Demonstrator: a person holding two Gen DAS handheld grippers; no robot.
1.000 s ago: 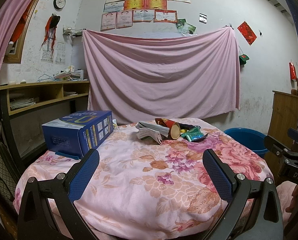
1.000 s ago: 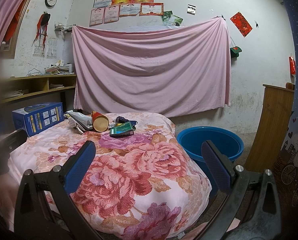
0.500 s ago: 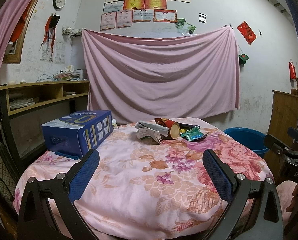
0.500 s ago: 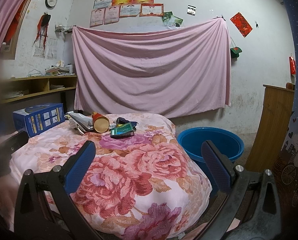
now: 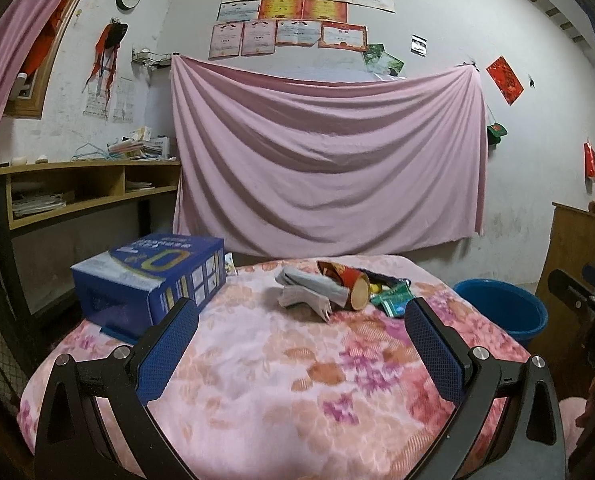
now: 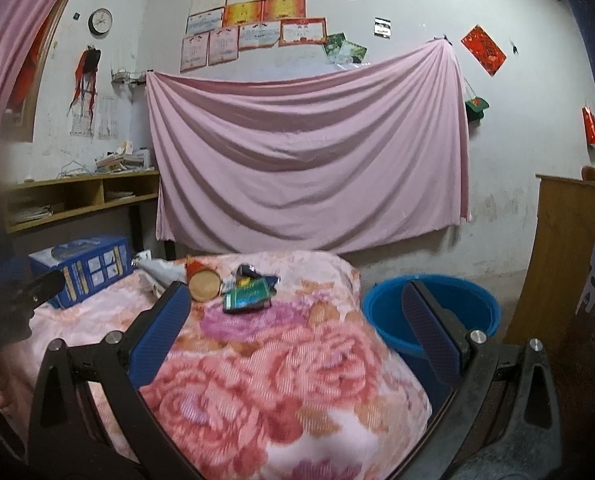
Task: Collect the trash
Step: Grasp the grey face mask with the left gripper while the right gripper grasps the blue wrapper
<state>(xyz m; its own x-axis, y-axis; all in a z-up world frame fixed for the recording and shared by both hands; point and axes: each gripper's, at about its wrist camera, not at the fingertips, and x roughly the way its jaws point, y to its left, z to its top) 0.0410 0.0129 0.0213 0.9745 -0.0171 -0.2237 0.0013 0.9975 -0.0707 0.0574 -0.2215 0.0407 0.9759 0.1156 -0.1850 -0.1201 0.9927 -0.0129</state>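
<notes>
Both hand-held grippers have edged forward and a little lower since a second ago, so the trash pile looms larger in each view. Left hand-held gripper [image 5: 301, 340] and right hand-held gripper [image 6: 297, 320] hang with their blue-padded fingers spread wide, gripping nothing.

Judging by this, the approach is under way and no piece is yet picked. The trash sits on the far part of the pink floral quilt-covered bed [image 5: 257, 380]: a crumpled grey-white paper wad [image 5: 309, 290], a red cardboard tube with a tan open end [image 6: 202, 283] touching it, and a flat green foil packet [image 6: 247, 296] just beside the tube. The next move calls for reaching further in and closing on one piece, probably the packet for the right side.

A round blue plastic basin [image 6: 449, 312] stands on the floor beside the bed, a likely drop point. A blue printed cardboard box [image 5: 149, 280] sits left of the pile, near but apart; nothing blocks the reach.
</notes>
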